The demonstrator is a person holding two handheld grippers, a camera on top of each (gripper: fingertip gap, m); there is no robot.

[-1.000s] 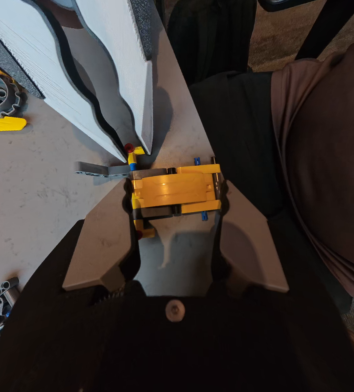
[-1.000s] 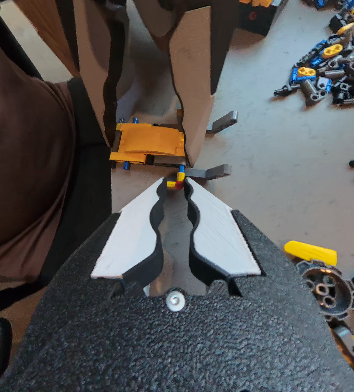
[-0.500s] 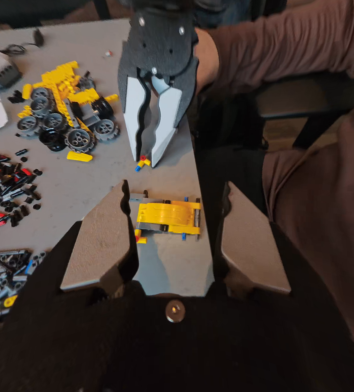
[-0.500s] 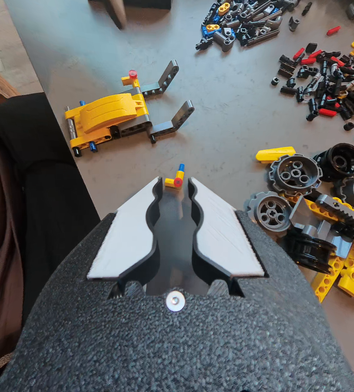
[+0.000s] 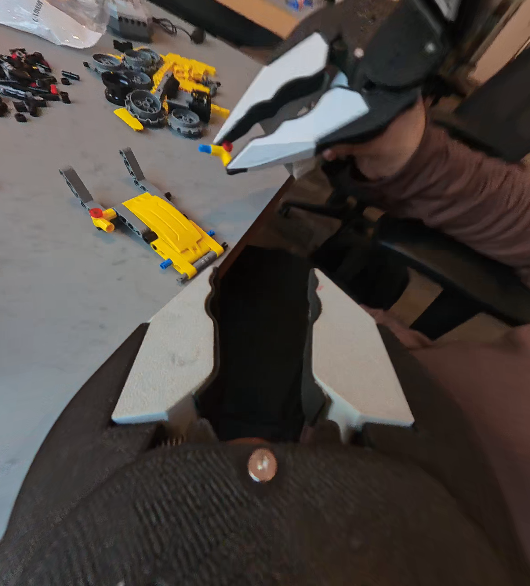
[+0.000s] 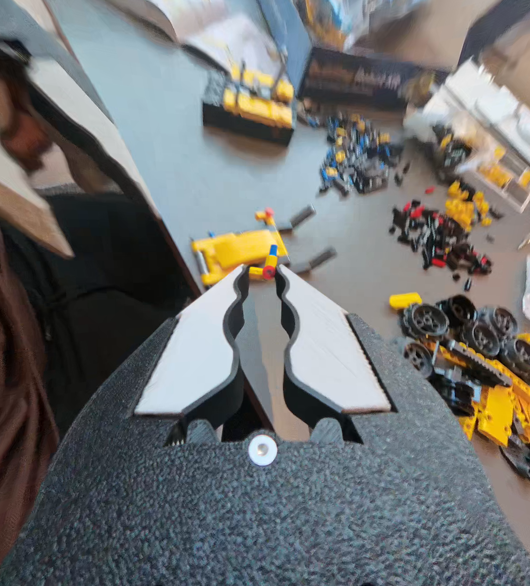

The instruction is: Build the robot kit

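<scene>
A yellow and grey brick assembly (image 5: 168, 228) with two grey arms lies on the grey table (image 5: 35, 301) near its front edge; it also shows in the right wrist view (image 6: 238, 250). My left gripper (image 5: 262, 276) is open and empty, raised just off the table edge near the assembly. My right gripper (image 6: 261, 269) is shut on a small yellow connector with a red pin and a blue pin (image 6: 265, 268), held in the air above the table. That connector (image 5: 216, 150) and the right gripper (image 5: 230, 157) also show in the left wrist view.
A wheeled yellow and grey build (image 6: 479, 364) sits at the right; it also shows in the left wrist view (image 5: 162, 92). Piles of black and red parts (image 6: 441, 234) and blue and grey parts (image 6: 355, 158) lie farther back. A person's brown sleeve (image 5: 463, 203) is off the table edge.
Both grippers have lifted and pulled back from the assembly. The left gripper let go of it and it now lies on the table. The right gripper still holds the small connector.
</scene>
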